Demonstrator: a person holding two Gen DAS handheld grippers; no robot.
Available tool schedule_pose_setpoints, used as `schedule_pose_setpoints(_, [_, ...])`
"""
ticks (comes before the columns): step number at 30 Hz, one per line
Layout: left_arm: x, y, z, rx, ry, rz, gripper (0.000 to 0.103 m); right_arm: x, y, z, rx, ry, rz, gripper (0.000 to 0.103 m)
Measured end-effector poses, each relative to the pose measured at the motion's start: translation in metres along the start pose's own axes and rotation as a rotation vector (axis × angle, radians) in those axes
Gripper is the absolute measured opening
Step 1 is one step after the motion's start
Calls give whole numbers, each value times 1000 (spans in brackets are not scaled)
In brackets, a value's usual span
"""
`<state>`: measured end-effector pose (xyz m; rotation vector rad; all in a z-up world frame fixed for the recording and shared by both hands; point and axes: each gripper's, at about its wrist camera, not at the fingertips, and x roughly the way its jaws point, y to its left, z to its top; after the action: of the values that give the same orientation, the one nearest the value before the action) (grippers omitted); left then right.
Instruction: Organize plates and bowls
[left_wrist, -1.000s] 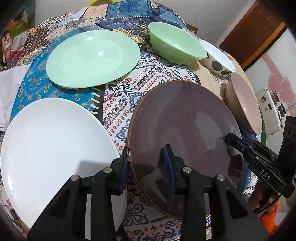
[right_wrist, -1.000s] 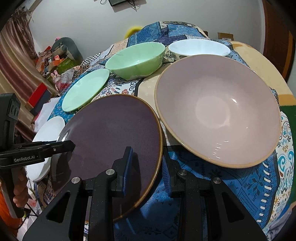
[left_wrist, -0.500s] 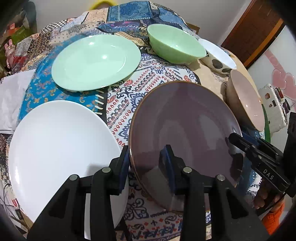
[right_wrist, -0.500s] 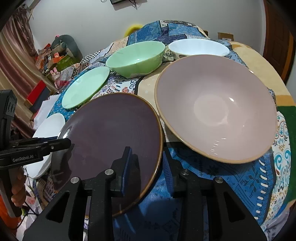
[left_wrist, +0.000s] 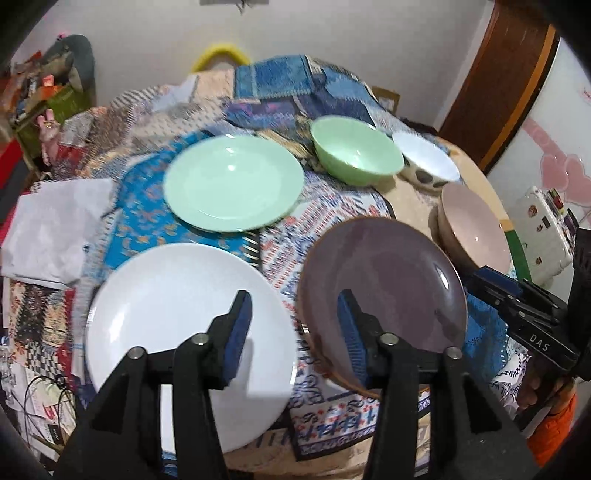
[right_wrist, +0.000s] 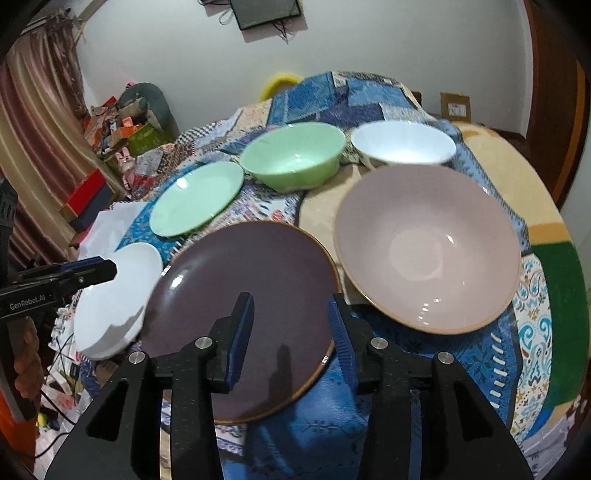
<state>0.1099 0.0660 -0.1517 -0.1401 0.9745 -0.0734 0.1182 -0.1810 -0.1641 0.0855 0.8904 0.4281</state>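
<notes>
- Left wrist view: three plates are counted ahead of the parted, empty left gripper (left_wrist: 293, 325): white plate (left_wrist: 177, 314), purple plate (left_wrist: 384, 291), green plate (left_wrist: 232, 184).
- Three bowls are seen beyond the parted, empty right gripper (right_wrist: 290, 321): pink bowl (right_wrist: 428, 243), green bowl (right_wrist: 295, 157), white bowl (right_wrist: 402, 146).

From the left wrist we look forward and down past the left gripper (left_wrist: 293, 332) across the table (left_wrist: 332, 229), close over the white plate (left_wrist: 177, 314) and purple plate (left_wrist: 384, 280), with the right gripper (left_wrist: 491, 282) poking in at the right edge. From the right wrist we look the same way past the right gripper (right_wrist: 290, 326), nearest the purple plate (right_wrist: 251, 295) and pink bowl (right_wrist: 428, 247), with the left gripper (right_wrist: 92, 271) at the left edge. We share the purple plate, white plate (right_wrist: 114, 302), green plate (left_wrist: 232, 184) (right_wrist: 195, 199), green bowl (left_wrist: 356, 155) (right_wrist: 293, 155), white bowl (left_wrist: 424, 162) (right_wrist: 402, 142) and pink bowl (left_wrist: 476, 229).
</notes>
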Motion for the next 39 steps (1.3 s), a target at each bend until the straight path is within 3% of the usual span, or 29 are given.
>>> schedule_pose_setpoints(10, [-38,51,-8,-64,-78,83,61,-3,37,18,-75,-49,39,51])
schedule_pose_setpoints(19, [-31,103,-24,-133,-24,149,61,25,78,31,-155,-30,99,53])
schedule_pose_setpoints(33, [3,153,-55,-235,88,131,61,96,142,29,-344,137,187,53])
schedule_pose_setpoints(36, [5,155,-62,-240,97,115,61,112,151,29,-384,190,201,44])
schedule_pose_setpoints(39, [7,155,-66,-234,101,104,53,125,154,28,-396,241,204,36])
